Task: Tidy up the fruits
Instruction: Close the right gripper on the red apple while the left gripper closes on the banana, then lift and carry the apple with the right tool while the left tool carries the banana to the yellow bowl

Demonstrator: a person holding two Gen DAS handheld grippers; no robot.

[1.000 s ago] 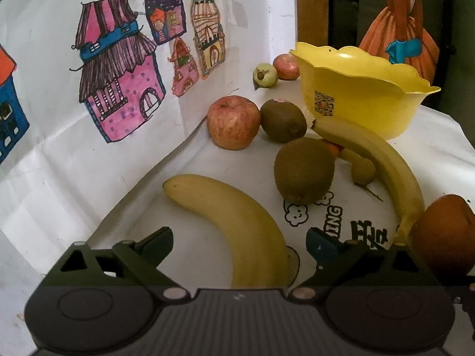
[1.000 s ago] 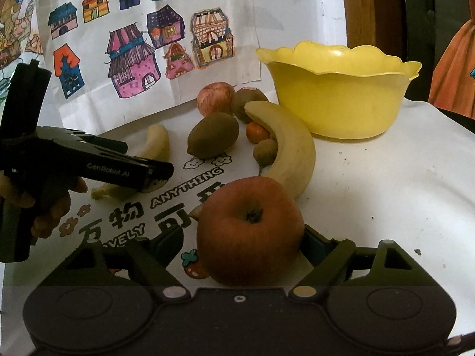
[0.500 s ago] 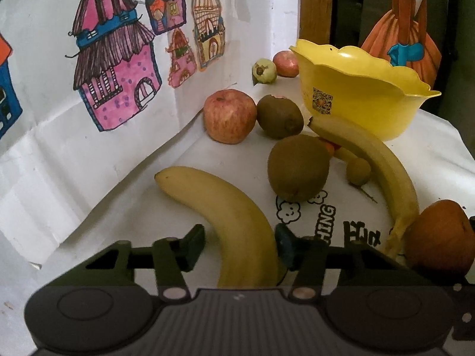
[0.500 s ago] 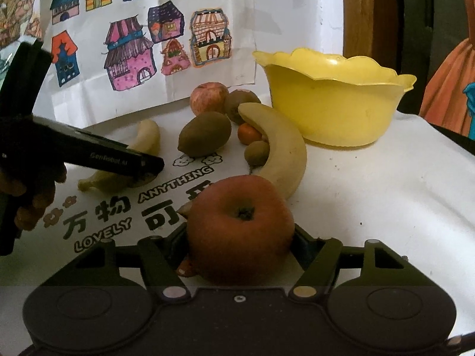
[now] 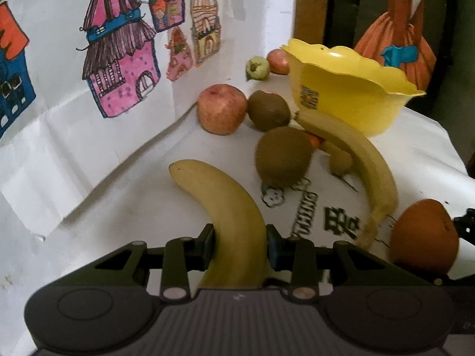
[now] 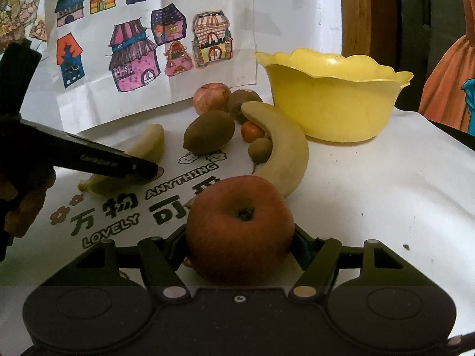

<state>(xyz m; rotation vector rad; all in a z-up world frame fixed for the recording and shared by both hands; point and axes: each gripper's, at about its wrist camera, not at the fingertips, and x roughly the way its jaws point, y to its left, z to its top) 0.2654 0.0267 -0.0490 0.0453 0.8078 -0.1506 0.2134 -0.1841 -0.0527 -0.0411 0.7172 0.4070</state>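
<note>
Yellow bowl (image 6: 335, 103) at rear; before it, left gripper (image 5: 240, 244) fingers clamp a banana (image 5: 228, 216), right gripper (image 6: 239, 246) fingers clamp a red apple (image 6: 239, 228), both on the tabletop (image 6: 386, 192).

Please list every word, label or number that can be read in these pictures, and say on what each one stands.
"ANYTHING": on the white table cover.
"LOVELY": same cover, lower line.
"万物可": large characters on the cover; the last is partly hidden by the apple.
Lettering on the left gripper: too blurred to read surely.
Sticker on the yellow bowl: unreadable.
</note>
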